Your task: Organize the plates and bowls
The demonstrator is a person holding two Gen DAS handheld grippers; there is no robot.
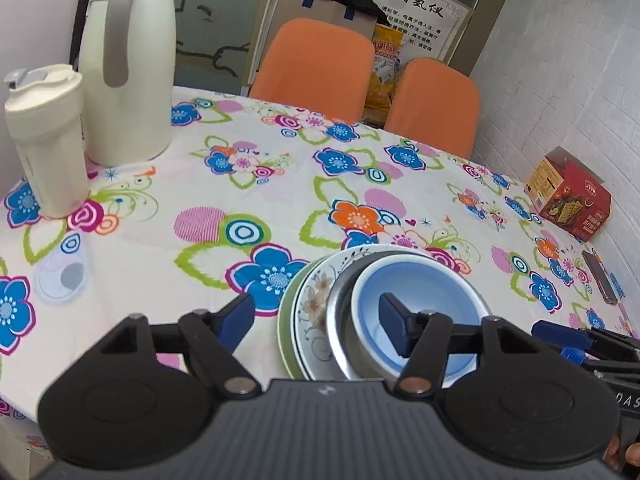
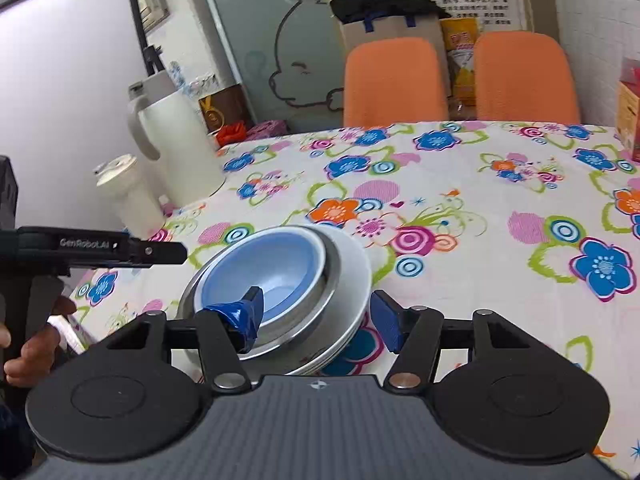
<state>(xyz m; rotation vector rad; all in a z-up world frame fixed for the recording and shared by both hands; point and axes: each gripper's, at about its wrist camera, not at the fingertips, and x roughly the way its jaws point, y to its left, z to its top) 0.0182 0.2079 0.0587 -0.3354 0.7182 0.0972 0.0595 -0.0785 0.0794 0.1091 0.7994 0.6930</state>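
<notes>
- A nested stack is seen low in the centre of both views: a blue bowl (image 1: 416, 312) inside a steel bowl (image 1: 340, 320), seated on a floral plate (image 1: 316, 300), with a green plate (image 1: 286, 320) at the bottom. All rest on the flowered tablecloth (image 1: 240, 200).
- Sizes grow larger downward, so the pile is judged to sit stably; sorting looks largely done.
- The left gripper (image 1: 316, 320) is held wide open above the stack's near-left edge, nothing between its pads.
- The right gripper (image 2: 316, 320) is likewise spread; its taped left finger (image 2: 240, 316) appears in front of the blue bowl's near rim, its right finger (image 2: 386, 320) outside the plate edge. Contact cannot be told.
- Both tools are judged to flank the stack, either for release or for a two-sided lift.
- In the left view, a thermos jug (image 1: 128, 60) and a tumbler (image 1: 44, 140) stand at upper left and a snack box (image 1: 568, 196) at far right, all well apart from the stack.
</notes>
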